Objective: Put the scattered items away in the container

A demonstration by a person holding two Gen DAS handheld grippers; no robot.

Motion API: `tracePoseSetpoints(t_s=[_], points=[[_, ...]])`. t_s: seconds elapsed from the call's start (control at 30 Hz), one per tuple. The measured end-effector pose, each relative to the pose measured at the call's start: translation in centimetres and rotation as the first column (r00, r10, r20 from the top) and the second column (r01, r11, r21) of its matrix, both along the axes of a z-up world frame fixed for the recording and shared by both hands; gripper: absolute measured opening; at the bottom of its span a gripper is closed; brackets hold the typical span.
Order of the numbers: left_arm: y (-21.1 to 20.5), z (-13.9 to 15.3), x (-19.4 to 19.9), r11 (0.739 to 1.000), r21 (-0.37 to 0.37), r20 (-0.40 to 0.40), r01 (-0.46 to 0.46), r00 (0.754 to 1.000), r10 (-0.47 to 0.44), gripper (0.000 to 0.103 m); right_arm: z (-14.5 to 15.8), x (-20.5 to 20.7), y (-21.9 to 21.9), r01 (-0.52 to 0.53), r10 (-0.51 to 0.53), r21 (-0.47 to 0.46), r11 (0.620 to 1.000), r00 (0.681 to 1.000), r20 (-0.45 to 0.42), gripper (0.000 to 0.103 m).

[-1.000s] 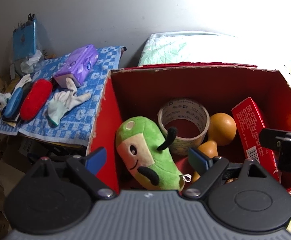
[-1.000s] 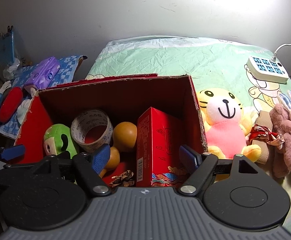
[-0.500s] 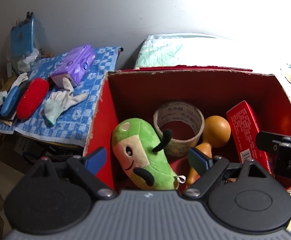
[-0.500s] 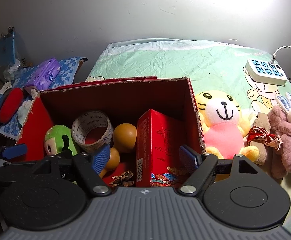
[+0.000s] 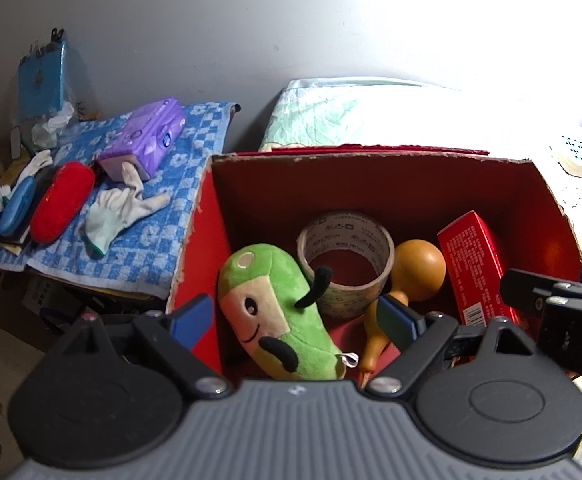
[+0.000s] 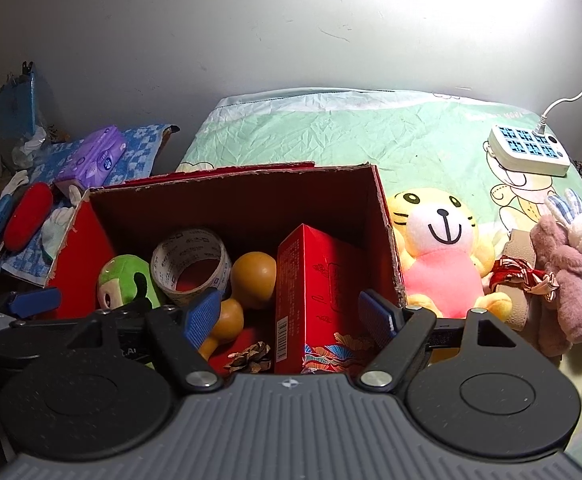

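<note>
- Far left, on the blue checked towel [image 5: 153, 248], lie a red pouch [image 5: 62, 207], a white glove [image 5: 121, 212] and a purple tissue pack [image 5: 147, 136].
- The left gripper [image 5: 295, 320] hangs spread wide and empty over the near-left corner of the red box [image 5: 371, 184]; the green plush [image 5: 279, 312], tape roll [image 5: 345, 256] and orange gourd [image 5: 415, 268] lie inside.
- The right gripper [image 6: 291, 316], also open and empty, frames the upright red carton [image 6: 315, 296] standing in the box.
- Only the right wrist view shows the pine cone [image 6: 251, 356] on the box floor, the tiger plush [image 6: 439, 256] just right of the box, the pink and white bunnies [image 6: 575, 272], and the power strip [image 6: 529, 148] far right.
</note>
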State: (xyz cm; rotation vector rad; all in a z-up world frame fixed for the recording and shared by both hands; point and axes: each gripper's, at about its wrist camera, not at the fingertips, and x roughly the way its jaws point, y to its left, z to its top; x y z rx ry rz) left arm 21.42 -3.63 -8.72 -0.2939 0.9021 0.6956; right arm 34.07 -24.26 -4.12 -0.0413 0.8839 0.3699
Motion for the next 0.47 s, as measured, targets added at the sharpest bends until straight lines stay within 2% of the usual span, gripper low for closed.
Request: tracePoseSetpoints(t_s=[0.33,0.47], points=[[-0.04,-0.13,-0.41,0.999,-0.042,0.008,-0.018,1.0,0.018,0.086,0.5,-0.35,-0.73,0.022,-0.023,0.008,1.0,0.999,0.023,0.078],[0.02,-0.08,-0.57,0.999,-0.033,0.001,-0.037,0.999,0.037,0.085,0.66,-0.55,-1.01,0.025,-0.025,0.014,1.0,0.999,0.027,0.078]])
